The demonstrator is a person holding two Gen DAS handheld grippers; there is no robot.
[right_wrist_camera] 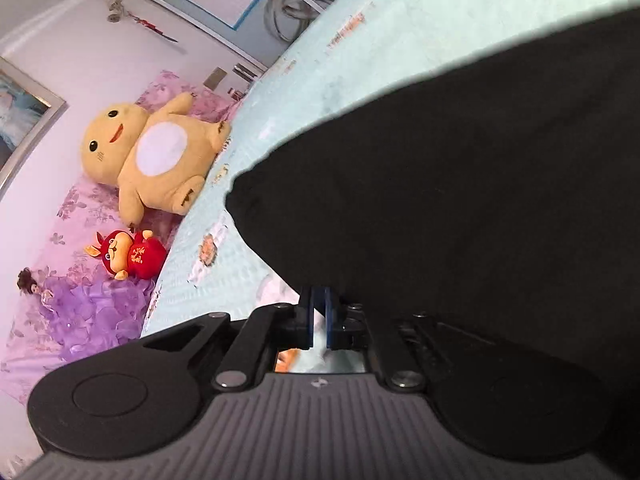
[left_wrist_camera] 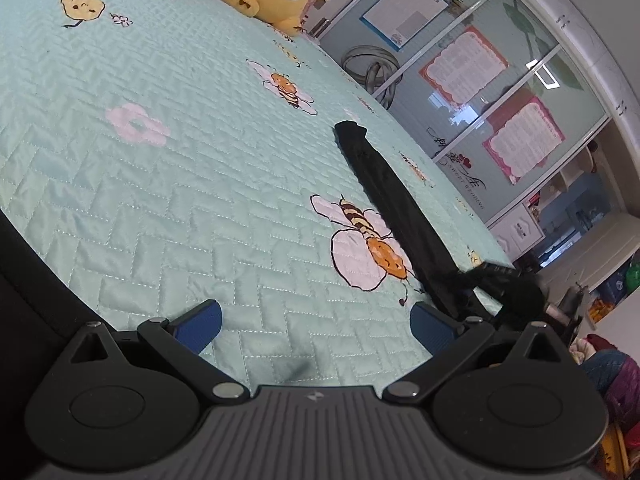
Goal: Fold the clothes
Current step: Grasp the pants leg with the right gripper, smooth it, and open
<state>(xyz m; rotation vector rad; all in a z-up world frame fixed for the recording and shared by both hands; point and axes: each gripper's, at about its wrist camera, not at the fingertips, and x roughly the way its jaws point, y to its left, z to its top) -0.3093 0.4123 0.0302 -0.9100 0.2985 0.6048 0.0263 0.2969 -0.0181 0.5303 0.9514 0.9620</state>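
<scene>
Left gripper (left_wrist_camera: 316, 326) jaws spread wide over the quilted bedspread (left_wrist_camera: 160, 184), holding nothing. Right gripper (right_wrist_camera: 318, 312) clamped on black garment (right_wrist_camera: 460, 200), which stretches along the bedspread's right edge.

Matt black cloth garment (right_wrist_camera: 460, 168); seemingly satiny quilt (left_wrist_camera: 160, 180).

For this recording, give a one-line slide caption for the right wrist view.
Right gripper shut on the edge of a black garment over the mint quilted bedspread.
</scene>
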